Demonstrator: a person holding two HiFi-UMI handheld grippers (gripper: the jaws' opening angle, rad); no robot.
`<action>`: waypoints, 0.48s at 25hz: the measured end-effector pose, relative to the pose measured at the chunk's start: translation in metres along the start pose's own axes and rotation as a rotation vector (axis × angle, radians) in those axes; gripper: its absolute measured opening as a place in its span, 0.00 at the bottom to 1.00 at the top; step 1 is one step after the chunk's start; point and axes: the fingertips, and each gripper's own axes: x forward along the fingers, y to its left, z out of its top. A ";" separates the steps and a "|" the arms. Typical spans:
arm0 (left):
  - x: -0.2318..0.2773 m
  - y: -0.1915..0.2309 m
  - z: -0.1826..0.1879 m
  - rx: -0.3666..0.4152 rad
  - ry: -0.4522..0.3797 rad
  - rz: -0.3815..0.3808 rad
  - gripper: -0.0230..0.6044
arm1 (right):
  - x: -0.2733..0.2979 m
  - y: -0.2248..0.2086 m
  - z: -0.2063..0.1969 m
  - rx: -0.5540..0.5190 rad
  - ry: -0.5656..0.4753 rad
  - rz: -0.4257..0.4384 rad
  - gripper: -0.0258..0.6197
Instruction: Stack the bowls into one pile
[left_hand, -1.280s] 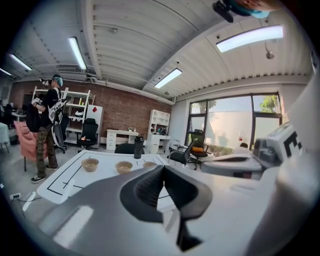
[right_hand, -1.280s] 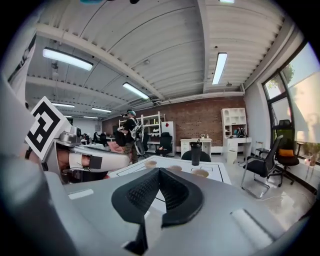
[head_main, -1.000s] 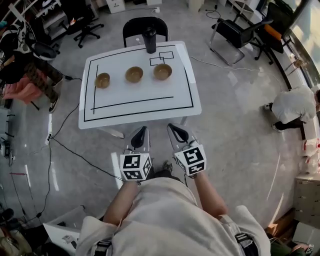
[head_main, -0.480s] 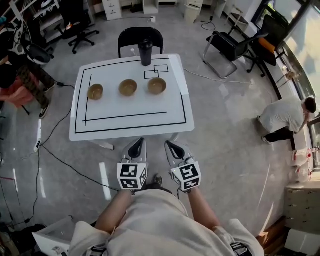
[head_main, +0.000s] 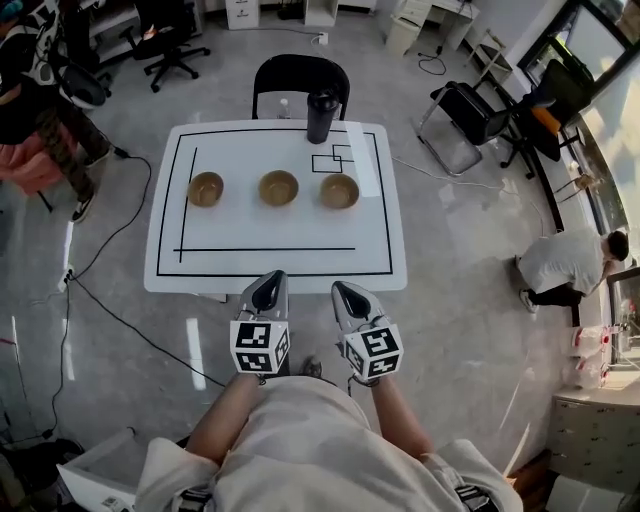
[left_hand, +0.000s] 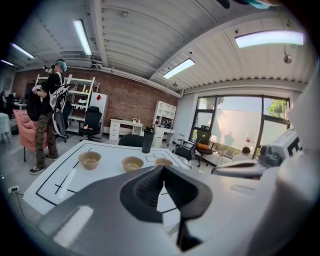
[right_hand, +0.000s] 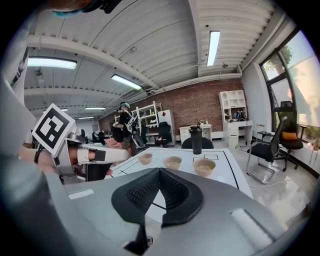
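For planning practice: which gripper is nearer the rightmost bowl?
Right. The right gripper is short of the rightmost bowl, nearly in line; the left gripper is further left.

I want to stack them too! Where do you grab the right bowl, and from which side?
Probably its near rim, from above. The right bowl stands upright, mouth open, so one jaw fits inside the wall and one outside. The right gripper is closest, but its jaws are shut, so open them first.
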 end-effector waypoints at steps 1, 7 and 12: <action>0.004 0.012 0.007 0.010 -0.008 0.007 0.04 | 0.013 0.002 0.005 -0.005 0.003 0.006 0.04; 0.032 0.089 0.045 0.083 -0.034 0.034 0.04 | 0.089 0.019 0.032 -0.022 0.034 0.031 0.04; 0.066 0.131 0.053 0.051 -0.009 -0.005 0.04 | 0.130 0.020 0.043 -0.049 0.091 -0.005 0.04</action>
